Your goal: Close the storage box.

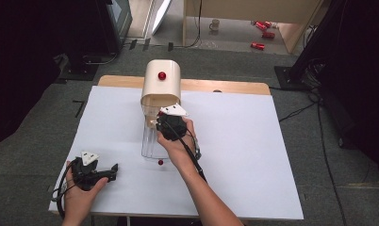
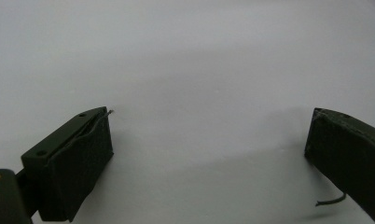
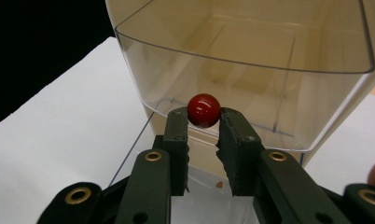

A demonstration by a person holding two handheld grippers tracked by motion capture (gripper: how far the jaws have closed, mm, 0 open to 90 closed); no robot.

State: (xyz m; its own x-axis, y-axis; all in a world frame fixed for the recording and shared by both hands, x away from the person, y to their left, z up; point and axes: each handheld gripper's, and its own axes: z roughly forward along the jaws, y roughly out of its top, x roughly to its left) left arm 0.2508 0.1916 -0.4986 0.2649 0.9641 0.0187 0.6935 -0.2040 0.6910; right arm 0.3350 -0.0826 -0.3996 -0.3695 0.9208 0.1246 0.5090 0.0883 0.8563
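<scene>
**White table, cream bin, one red ball held at the drawer mouth**

White table [image 1: 253, 155] is largely bare. At its far edge a cream bin [image 1: 161, 82] is set, its clear drawer [image 3: 251, 51] pulled out and seemingly empty. A red ball [image 3: 204, 110] is pinched by the right gripper [image 3: 203, 122] at the drawer's front; placement is judged unfinished. Another red ball [image 1: 160, 162] lies beside the drawer. The left gripper [image 2: 209, 154] is rested wide apart, holding nothing.

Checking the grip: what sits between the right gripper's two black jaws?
A small glossy red ball, pinched at the tips of the right gripper, before the clear plastic drawer; the right gripper view shows it.
</scene>
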